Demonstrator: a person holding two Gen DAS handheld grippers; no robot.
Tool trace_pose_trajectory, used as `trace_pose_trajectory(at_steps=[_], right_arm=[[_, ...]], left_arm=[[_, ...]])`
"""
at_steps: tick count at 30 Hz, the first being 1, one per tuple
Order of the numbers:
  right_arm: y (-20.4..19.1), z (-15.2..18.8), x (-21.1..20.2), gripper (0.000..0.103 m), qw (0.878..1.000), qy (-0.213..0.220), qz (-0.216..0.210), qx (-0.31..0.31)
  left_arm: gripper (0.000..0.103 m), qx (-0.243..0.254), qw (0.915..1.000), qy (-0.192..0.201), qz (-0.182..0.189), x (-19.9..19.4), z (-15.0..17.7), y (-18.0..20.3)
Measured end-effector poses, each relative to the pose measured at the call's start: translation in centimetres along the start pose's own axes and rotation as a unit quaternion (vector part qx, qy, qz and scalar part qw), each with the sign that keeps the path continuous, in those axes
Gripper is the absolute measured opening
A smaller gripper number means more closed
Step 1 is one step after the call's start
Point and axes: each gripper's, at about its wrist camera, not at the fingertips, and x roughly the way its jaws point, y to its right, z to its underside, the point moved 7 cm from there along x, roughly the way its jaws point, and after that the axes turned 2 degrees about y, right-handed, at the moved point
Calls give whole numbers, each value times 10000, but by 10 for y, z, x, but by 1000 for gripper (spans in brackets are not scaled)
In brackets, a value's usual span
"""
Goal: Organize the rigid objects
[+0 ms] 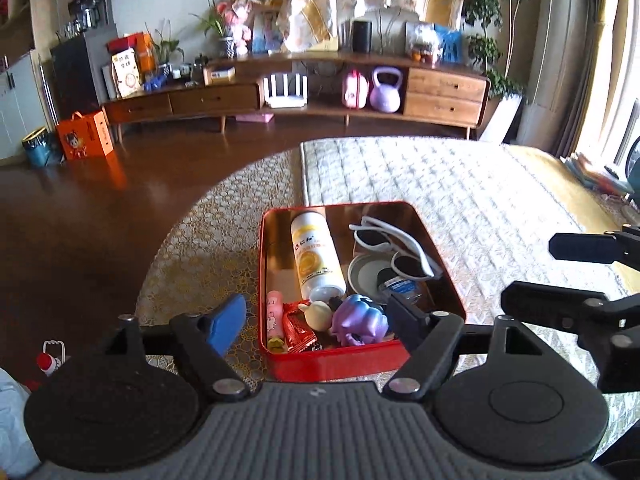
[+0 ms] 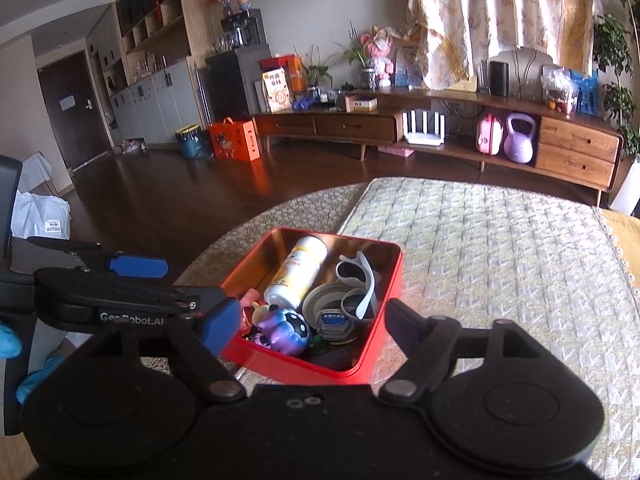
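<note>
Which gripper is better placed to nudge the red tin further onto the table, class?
Probably the left gripper: its open, empty fingers straddle the red tin's near wall head-on. The right gripper, also open, meets the tin at a corner.

Left gripper (image 1: 316,322): we see its jaws wide apart, nothing between them, and we see it pointing down and forward.
Left gripper fingers (image 1: 228,322): we see one blue pad on the left and a dark one on the right.
Right gripper (image 2: 312,326): we find the jaws wide apart too, and they hold nothing.
Position of both: we see the right gripper just beside the left one, on its right side.
Hand: we notice a blue glove (image 2: 10,340) at the left edge of the right wrist view.
</note>
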Motion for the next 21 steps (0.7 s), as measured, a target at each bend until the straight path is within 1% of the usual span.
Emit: trace_pose_trajectory(at_steps=[6, 7, 9, 11, 15, 21], right_arm=[[0, 0, -24, 102, 9994, 334, -9, -84], [0, 0, -28, 103, 9992, 389, -10, -67], [2, 0, -33, 103, 9990, 457, -19, -23], [2, 1, -37, 103, 9986, 534, 2, -39], [1, 4, -45, 103, 9978, 631, 112, -175], [3, 10, -58, 103, 9969, 743, 249, -85]], left_arm=[[83, -47, 9999, 128, 66, -17, 5, 7], [83, -66, 9998, 150, 99, -19, 6, 8], [89, -102, 9997, 166, 137, -24, 9, 10], [103, -107, 9997, 205, 120, -29, 10, 13], [103, -128, 9991, 332, 227, -37, 12, 20], [103, -150, 9985, 414, 318, -47, 18, 30]])
